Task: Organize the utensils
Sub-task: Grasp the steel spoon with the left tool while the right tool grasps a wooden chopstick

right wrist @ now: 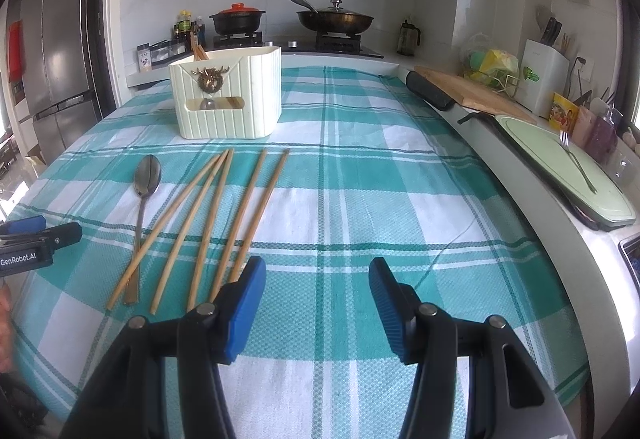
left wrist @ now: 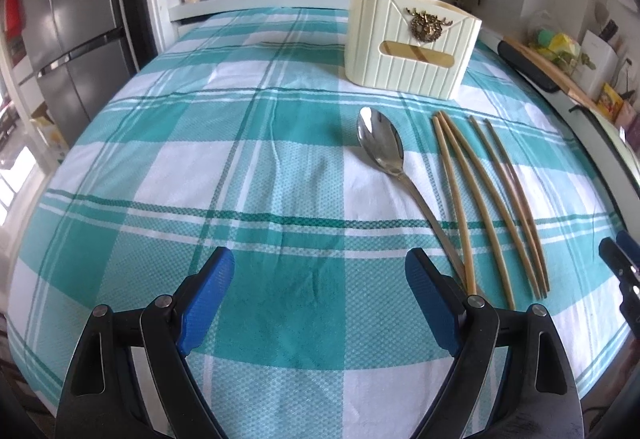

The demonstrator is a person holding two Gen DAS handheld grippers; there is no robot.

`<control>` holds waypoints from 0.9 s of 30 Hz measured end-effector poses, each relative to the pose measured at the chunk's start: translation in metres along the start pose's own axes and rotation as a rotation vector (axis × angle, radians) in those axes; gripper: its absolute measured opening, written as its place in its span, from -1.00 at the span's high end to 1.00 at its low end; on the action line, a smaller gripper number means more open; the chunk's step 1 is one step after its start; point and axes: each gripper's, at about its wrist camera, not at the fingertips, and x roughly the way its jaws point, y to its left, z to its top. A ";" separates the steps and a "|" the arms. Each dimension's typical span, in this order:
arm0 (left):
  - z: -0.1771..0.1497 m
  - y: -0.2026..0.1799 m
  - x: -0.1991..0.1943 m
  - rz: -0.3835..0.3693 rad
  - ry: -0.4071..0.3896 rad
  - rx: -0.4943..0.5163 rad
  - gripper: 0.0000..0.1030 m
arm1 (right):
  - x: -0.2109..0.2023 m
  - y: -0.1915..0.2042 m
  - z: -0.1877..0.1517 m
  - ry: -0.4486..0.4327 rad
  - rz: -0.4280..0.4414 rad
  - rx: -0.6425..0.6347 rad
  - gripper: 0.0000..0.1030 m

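A steel spoon (left wrist: 382,149) (right wrist: 146,179) and several wooden chopsticks (left wrist: 486,195) (right wrist: 224,215) lie side by side on the teal checked cloth (left wrist: 240,159). Behind them stands a cream utensil holder (left wrist: 412,39) (right wrist: 228,95) with chopsticks poking out of its back corner. My left gripper (left wrist: 320,279) hovers open over bare cloth, left of the spoon's handle. My right gripper (right wrist: 318,287) is open too, just right of the chopsticks' near ends; nothing sits between its blue pads. The left gripper's tips (right wrist: 36,229) show at the left edge of the right wrist view.
A stove with a black pot (right wrist: 238,19) and a lidded pan (right wrist: 334,19) stands behind the table. To the right lie a wooden board (right wrist: 472,91) and a green board with a fork (right wrist: 576,163). A grey fridge (left wrist: 68,23) fills the left.
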 end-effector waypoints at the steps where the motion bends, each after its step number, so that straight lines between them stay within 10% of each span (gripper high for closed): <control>1: 0.001 0.001 0.001 -0.005 0.003 -0.009 -0.72 | 0.001 0.000 0.000 0.001 0.001 0.003 -0.06; 27: 0.031 -0.041 0.058 0.054 0.032 0.161 -0.82 | 0.020 0.000 0.021 0.039 0.102 0.004 -0.07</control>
